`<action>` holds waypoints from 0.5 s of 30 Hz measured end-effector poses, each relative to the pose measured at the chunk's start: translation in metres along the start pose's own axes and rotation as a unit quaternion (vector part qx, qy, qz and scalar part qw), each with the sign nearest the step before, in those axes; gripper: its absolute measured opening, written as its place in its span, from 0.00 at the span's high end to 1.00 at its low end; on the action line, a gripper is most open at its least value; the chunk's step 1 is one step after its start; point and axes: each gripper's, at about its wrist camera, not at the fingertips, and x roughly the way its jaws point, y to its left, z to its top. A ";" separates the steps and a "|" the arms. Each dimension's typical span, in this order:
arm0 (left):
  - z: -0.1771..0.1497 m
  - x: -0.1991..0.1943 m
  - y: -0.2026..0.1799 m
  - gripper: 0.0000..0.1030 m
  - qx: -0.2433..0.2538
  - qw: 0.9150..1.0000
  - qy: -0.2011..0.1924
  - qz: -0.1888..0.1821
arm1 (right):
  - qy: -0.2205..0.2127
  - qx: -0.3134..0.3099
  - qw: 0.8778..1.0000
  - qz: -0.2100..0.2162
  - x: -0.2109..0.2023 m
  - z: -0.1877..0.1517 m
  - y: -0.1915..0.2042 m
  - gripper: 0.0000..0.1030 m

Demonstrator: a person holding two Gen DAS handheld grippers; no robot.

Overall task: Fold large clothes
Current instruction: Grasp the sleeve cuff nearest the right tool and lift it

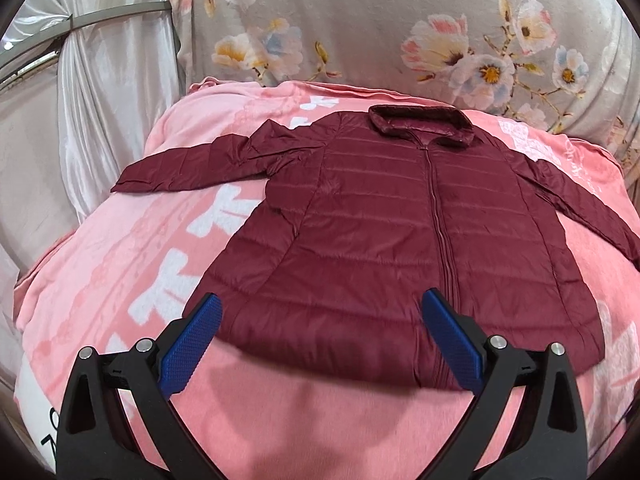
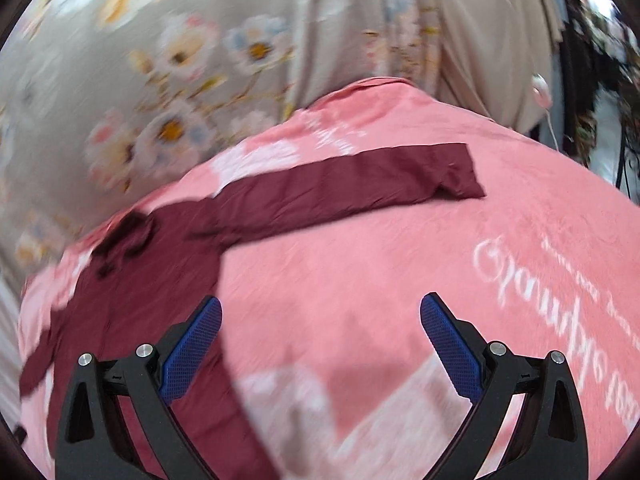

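So far nothing is folded: the jacket (image 1: 400, 248) lies flat, zipped, on the pink blanket (image 1: 120, 280), both grippers (left (image 1: 320, 344), right (image 2: 320, 344)) gaping empty, so next probably means pinching a sleeve (image 2: 344, 184) inward.

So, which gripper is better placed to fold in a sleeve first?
Probably the right gripper: its open jaws face the jacket's outstretched sleeve directly. The left gripper, also open, hangs over the hem, with both sleeves off to the sides.
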 end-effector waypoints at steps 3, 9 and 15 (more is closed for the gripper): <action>0.008 0.010 -0.001 0.05 0.000 1.000 -0.004 0.013 | -0.006 0.054 0.999 -0.003 0.035 0.026 -0.032 0.08; 0.026 0.036 0.000 0.05 -0.012 0.999 0.005 0.036 | -0.006 0.154 0.988 -0.009 0.092 0.060 -0.085 0.22; 0.037 0.055 -0.001 0.05 -0.015 0.999 0.000 0.042 | 0.008 0.232 0.972 -0.015 0.137 0.072 -0.117 0.40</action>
